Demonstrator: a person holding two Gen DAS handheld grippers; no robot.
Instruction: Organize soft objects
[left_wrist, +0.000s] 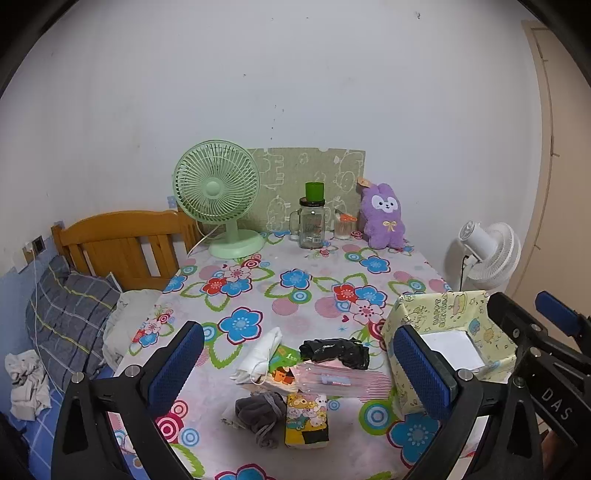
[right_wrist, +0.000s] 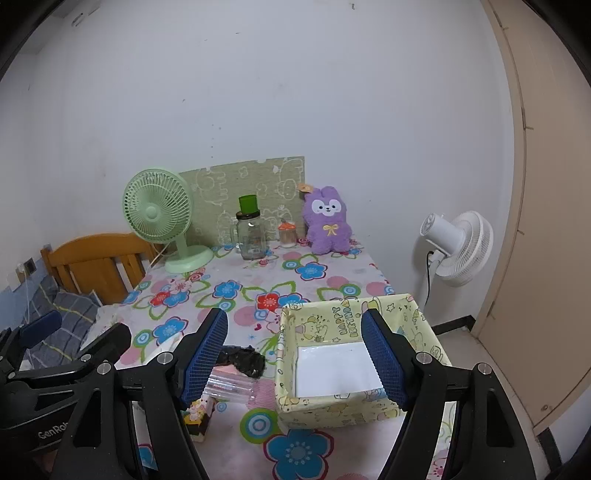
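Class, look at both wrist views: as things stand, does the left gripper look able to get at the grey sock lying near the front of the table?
Probably yes. The left gripper is open and holds nothing, and the grey sock lies uncovered just ahead. The tissue pack touches the sock's right side, so one of the fingers might nudge it.

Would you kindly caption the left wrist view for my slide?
Open left gripper hovers over soft items beside an empty box on the floral table.
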